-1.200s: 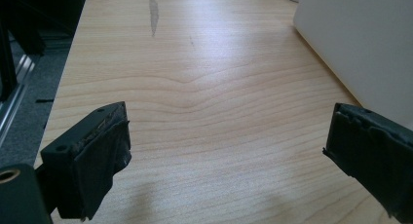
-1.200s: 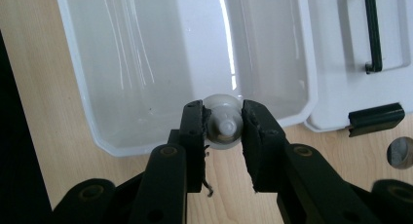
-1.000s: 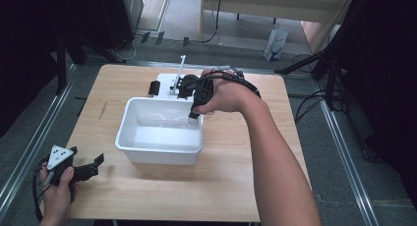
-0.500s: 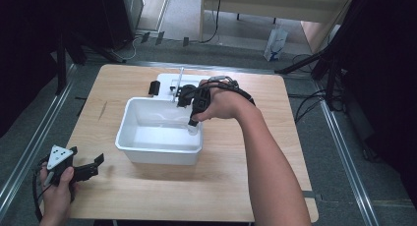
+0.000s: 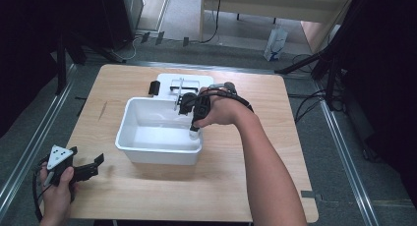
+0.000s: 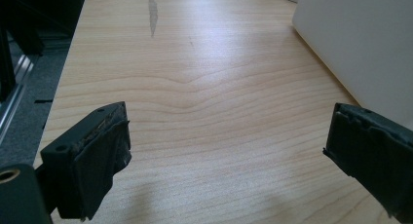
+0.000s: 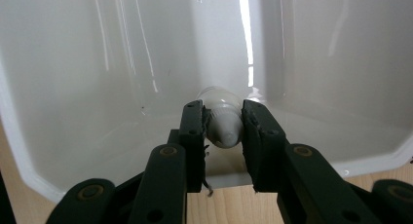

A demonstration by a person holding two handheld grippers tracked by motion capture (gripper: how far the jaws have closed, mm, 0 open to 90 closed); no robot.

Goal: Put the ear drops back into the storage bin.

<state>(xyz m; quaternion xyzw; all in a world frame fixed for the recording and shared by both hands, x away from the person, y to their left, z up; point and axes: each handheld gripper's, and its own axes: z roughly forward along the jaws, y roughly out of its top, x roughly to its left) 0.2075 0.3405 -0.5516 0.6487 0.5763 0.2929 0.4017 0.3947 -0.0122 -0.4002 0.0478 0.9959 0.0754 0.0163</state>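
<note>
Light wooden counter [image 5: 236,186] on a grey floor. Behind the counter, a white bag [image 5: 276,42] leaning at a pale wooden cabinet [image 5: 275,5]. Left of the counter, a metal rail [image 5: 34,142]; right, another rail [image 5: 344,152].

The right claw [image 5: 194,130] has carried the bulb [image 7: 223,121] down into the white tub [image 5: 129,137].

I find no text, label, brand, number or sign that I can read anywhere here, neither on the white tub [image 5: 157,150] nor on the wooden table [image 5: 162,186].
</note>
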